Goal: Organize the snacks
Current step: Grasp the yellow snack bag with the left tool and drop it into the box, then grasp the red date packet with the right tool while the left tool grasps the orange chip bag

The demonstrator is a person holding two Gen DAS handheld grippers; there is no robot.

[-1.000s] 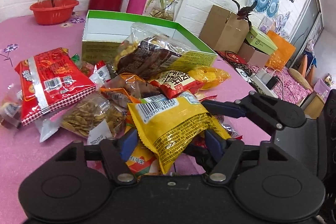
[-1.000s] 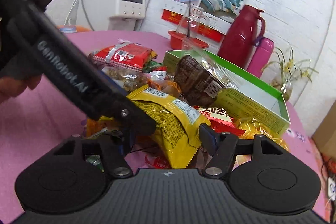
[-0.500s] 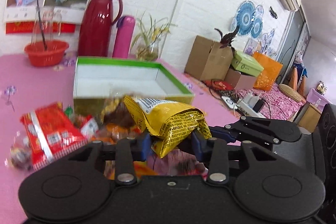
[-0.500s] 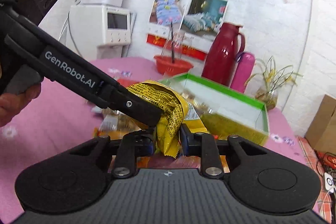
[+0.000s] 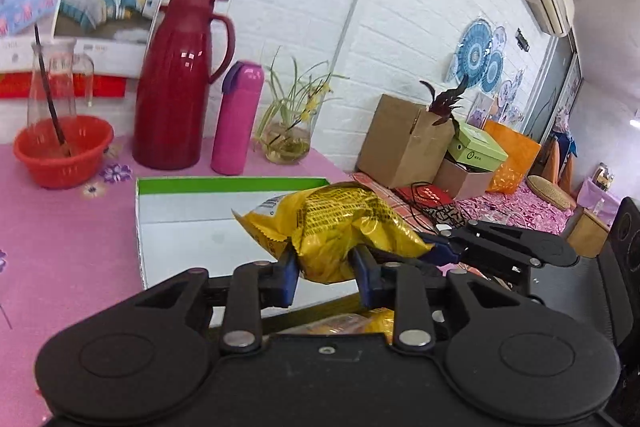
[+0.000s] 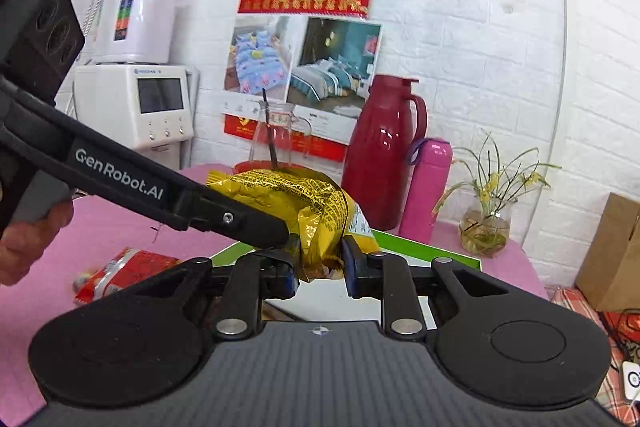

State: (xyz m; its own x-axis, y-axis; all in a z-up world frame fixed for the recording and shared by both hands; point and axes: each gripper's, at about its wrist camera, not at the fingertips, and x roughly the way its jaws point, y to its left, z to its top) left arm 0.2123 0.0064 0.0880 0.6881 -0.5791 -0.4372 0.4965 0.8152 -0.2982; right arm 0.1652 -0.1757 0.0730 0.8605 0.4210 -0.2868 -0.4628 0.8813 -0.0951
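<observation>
Barely started: the green-rimmed box [image 5: 224, 223] ahead of and below your grippers shows bare white floor, and a red packet [image 6: 120, 273] waits on the bench [image 5: 60, 247], low to the left. Your left gripper [image 5: 325, 273] pinches the yellow snack bag [image 5: 340, 227], lifted, tilted slightly down toward the box. Your right gripper [image 6: 320, 267] clamps the same bag from the other side, nearly level.

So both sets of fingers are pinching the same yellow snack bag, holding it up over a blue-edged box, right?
Nearly. The box has a green edge, not blue, as the left wrist view shows. Both grippers, left and right, do pinch the same yellow snack bag above it.
</observation>
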